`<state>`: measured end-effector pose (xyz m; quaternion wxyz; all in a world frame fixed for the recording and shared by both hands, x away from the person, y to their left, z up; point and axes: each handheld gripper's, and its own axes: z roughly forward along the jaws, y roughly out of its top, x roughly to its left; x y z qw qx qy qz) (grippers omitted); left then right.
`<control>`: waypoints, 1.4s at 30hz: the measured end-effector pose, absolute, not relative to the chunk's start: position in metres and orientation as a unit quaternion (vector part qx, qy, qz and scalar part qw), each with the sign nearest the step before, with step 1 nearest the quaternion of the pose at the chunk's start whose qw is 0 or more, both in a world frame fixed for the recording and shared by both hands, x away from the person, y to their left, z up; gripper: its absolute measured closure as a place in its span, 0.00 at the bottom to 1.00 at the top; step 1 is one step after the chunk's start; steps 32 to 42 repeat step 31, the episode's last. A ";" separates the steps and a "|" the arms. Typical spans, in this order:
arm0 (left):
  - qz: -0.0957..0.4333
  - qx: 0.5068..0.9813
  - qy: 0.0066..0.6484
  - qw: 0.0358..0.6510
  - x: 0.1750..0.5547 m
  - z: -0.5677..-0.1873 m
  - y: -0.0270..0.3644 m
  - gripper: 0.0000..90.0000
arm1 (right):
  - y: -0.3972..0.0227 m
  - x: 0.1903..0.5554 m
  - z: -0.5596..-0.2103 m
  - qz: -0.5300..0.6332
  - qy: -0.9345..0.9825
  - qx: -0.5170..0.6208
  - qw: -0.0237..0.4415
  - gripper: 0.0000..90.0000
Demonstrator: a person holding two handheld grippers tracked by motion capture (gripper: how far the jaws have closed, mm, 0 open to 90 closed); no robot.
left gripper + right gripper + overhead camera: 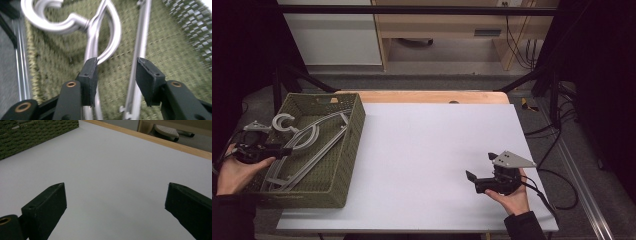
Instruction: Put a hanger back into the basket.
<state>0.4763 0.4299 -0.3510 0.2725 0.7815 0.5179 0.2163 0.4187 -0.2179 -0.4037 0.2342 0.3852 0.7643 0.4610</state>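
Left tool (116, 72) parted over hangers (100, 35) in basket (354, 130); right tool (115, 205) wide apart.

Left claw (116, 72): two black jaws with flat rectangular pads, each arm carrying a brass-coloured rivet. Right claw (479, 167): black body, wedge-shaped jaws, a grey three-cornered plate with small screw holes on top, and a black cable trailing behind. Both forearms wear dark sleeves.
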 end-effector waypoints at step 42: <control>0.226 0.752 0.390 0.480 0.408 -0.373 0.308 0.14 | -0.226 0.418 -0.405 0.478 0.750 0.389 0.240 0.04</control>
